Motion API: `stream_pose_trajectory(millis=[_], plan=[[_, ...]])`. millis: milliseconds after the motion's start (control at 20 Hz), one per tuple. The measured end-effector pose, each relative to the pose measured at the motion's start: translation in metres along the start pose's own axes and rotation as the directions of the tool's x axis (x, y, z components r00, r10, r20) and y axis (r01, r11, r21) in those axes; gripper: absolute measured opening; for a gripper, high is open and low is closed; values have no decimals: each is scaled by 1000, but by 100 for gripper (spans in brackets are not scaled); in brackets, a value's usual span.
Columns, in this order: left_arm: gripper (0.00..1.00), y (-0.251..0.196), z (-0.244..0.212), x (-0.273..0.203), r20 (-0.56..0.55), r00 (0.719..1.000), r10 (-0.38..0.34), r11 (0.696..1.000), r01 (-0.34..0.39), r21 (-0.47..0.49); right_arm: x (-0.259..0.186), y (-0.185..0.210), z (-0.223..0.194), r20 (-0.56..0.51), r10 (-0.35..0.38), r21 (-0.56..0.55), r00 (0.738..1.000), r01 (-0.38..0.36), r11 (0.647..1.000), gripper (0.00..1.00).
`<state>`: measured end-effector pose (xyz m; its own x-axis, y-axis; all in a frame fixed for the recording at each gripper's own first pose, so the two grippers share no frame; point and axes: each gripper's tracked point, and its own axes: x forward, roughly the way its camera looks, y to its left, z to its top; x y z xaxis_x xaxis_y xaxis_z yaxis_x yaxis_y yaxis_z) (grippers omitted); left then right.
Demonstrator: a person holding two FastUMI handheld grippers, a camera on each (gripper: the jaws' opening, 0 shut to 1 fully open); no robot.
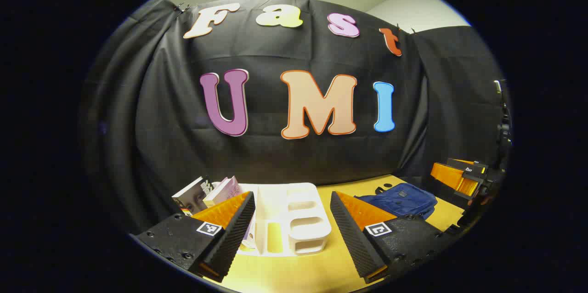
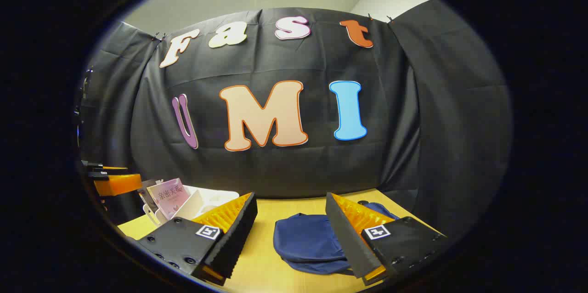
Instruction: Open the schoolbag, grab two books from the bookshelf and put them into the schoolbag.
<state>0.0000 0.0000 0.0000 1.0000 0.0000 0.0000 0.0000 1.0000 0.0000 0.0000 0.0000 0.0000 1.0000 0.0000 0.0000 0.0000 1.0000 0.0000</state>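
the schoolbag (image 2: 308,242) is a dark blue, soft fabric bag lying flat and slumped on the yellow surface (image 2: 264,219), closed as far as the views show. in the right gripper view it lies just ahead of the right tongs (image 2: 289,224), partly between the two fingers and partly behind the right-hand one. in the left gripper view the schoolbag (image 1: 399,199) shows off to the right, with dark straps or a handle at its far end near the black cloth wall (image 1: 285,155).

the bookshelf (image 1: 294,219) is a white plastic rack with rounded openings, standing on the surface straight ahead of the left tongs (image 1: 291,217). two books lean upright at its left end: one with a dark photo cover (image 1: 193,194) and a pink book (image 1: 225,189) beside it. in the right gripper view the pink book (image 2: 170,194) and the bookshelf (image 2: 206,199) sit off to the left, well apart from the schoolbag.

both pairs of tongs are spread wide and hold nothing. the right tongs (image 1: 461,178) also appear at the right edge of the left gripper view, and the left tongs (image 2: 112,180) at the left edge of the right gripper view.
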Motion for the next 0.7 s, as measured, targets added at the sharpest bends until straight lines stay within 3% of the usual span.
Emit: stream_pose_trajectory(millis=[300,700], plan=[[97,21,-8,11,-30,998,52,997,-54,-53,1,-1,-11,-46,-25,-63,999,22,998,99],[97,27,-10,24,-34,992,123,988,-125,-88,19,-35,-22,-82,-46,-104,996,37,994,95]])
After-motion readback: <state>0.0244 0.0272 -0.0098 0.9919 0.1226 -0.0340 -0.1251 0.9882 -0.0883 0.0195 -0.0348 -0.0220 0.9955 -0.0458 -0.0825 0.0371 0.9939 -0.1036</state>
